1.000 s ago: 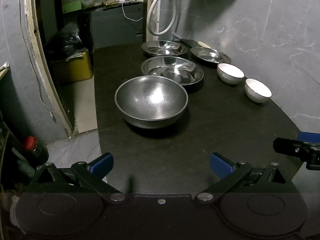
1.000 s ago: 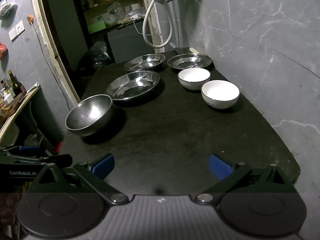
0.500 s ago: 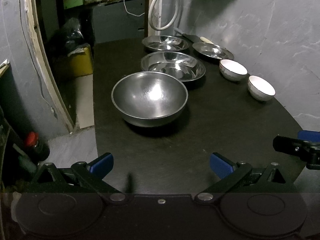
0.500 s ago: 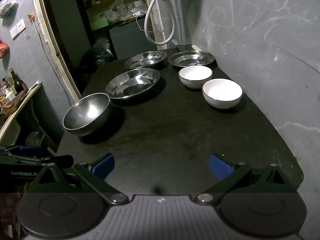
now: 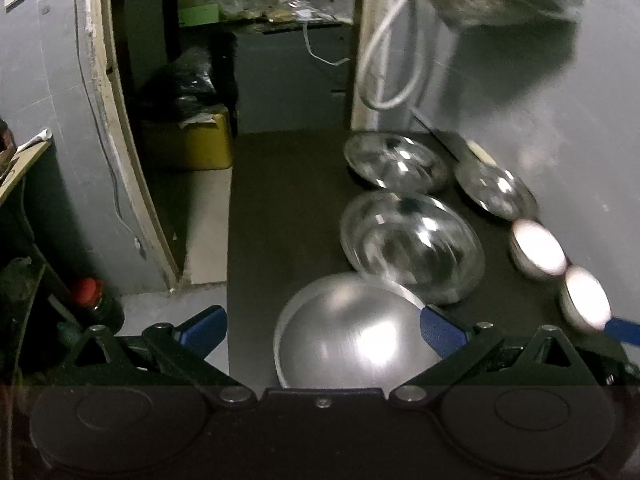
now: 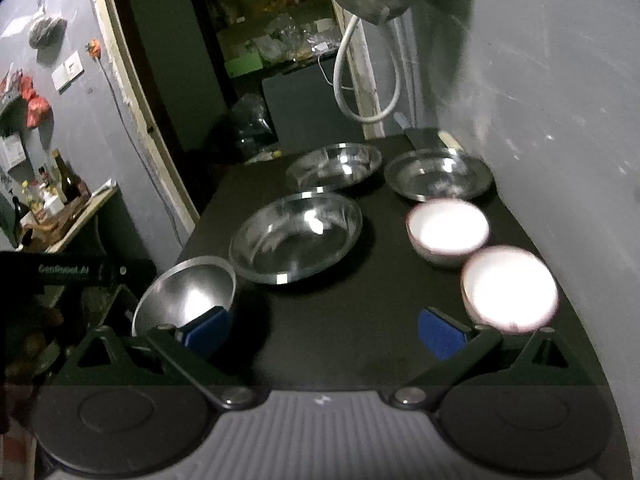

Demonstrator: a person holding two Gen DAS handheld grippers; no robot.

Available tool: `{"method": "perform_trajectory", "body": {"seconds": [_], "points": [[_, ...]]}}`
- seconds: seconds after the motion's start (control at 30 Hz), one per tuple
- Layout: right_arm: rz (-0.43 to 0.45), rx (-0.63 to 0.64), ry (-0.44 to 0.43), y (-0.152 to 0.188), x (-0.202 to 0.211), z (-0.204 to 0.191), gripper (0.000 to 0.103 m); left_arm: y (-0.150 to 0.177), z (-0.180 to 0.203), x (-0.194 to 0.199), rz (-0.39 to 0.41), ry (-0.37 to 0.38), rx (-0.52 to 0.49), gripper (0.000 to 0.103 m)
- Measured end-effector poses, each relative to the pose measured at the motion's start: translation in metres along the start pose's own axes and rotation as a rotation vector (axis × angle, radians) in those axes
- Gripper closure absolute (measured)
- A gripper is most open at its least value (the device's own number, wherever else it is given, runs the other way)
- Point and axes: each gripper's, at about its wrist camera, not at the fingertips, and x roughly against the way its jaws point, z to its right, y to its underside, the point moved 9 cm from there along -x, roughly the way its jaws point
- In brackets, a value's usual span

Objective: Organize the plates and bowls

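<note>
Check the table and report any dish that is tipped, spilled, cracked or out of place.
Nothing stands out. The deep steel bowl, three shallow steel dishes and two white bowls all sit upright and empty on the black table. Motion blur hides any fine damage.

Table top: matt black. Deep bowl: brushed silver steel, bright glare spot. Wide steel bowl and two steel plates: mirror silver. Two small bowls: white inside. Gripper pads: blue; arms black. Wall: grey, faint marble veining. Box on floor: yellow.
</note>
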Motion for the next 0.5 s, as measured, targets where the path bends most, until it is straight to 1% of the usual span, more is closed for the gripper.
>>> {"method": "perform_trajectory", "body": {"seconds": [0.1,0.23,0.37,0.43,0.5], "points": [[-0.023,-0.006,-0.001,-0.017,-0.025,0.001,0.000,-0.029,-0.010,-0.029,-0.015,0.009,0.008,0.001],[-0.044,-0.038,0.027,-0.032,-0.060,0.002,0.000,-0.053,-0.018,-0.075,-0.047,0.033,-0.023,0.001],[-0.059,-0.109,0.071,-0.035,-0.088,0.004,0.000,-0.063,-0.015,-0.121,-0.127,0.083,-0.067,0.001],[-0.066,-0.140,0.087,-0.034,-0.100,0.005,0.001,-0.067,-0.011,-0.141,-0.156,0.103,-0.106,0.001],[-0.071,-0.154,0.104,-0.034,-0.110,0.006,0.001,-0.066,-0.009,-0.152,-0.174,0.125,-0.129,0.001]]}}
